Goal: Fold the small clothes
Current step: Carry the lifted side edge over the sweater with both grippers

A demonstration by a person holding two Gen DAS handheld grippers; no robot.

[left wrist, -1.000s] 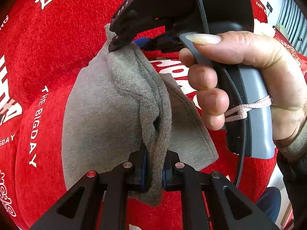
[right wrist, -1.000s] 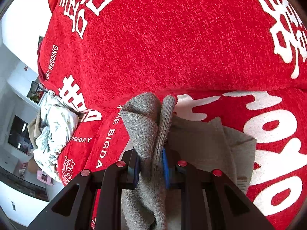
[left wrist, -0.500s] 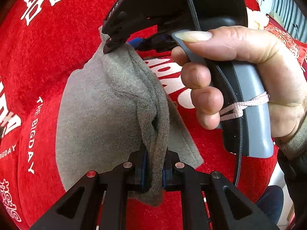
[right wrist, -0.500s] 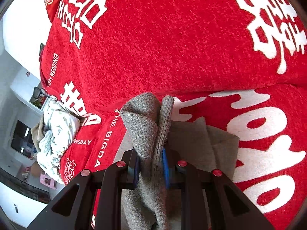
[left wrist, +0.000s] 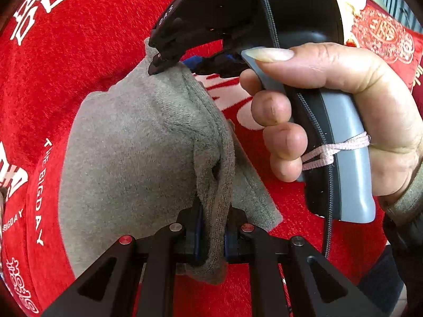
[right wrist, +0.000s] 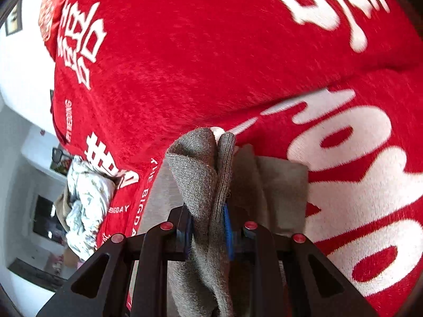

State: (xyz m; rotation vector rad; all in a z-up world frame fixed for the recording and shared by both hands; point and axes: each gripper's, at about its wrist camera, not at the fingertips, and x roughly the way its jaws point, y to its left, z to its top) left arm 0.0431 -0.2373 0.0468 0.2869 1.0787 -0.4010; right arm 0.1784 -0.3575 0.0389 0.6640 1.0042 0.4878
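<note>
Gripping one bunched edge of the grey garment (left wrist: pixel 127 158), the left gripper (left wrist: pixel 211 235) points steeply down, its jaws closed on the knit hem. Across from it the right gripper (left wrist: pixel 169 60) pinches the opposite end, with the person's hand (left wrist: pixel 343 121) curled round its grey handle and a thumb on the trigger. Between the two tools the garment's long axis runs stretched, its body sagging onto the red blanket (left wrist: pixel 105 39). A pale crumpled cloth (right wrist: pixel 84 200), perhaps more laundry, lies at the blanket's edge.
</note>
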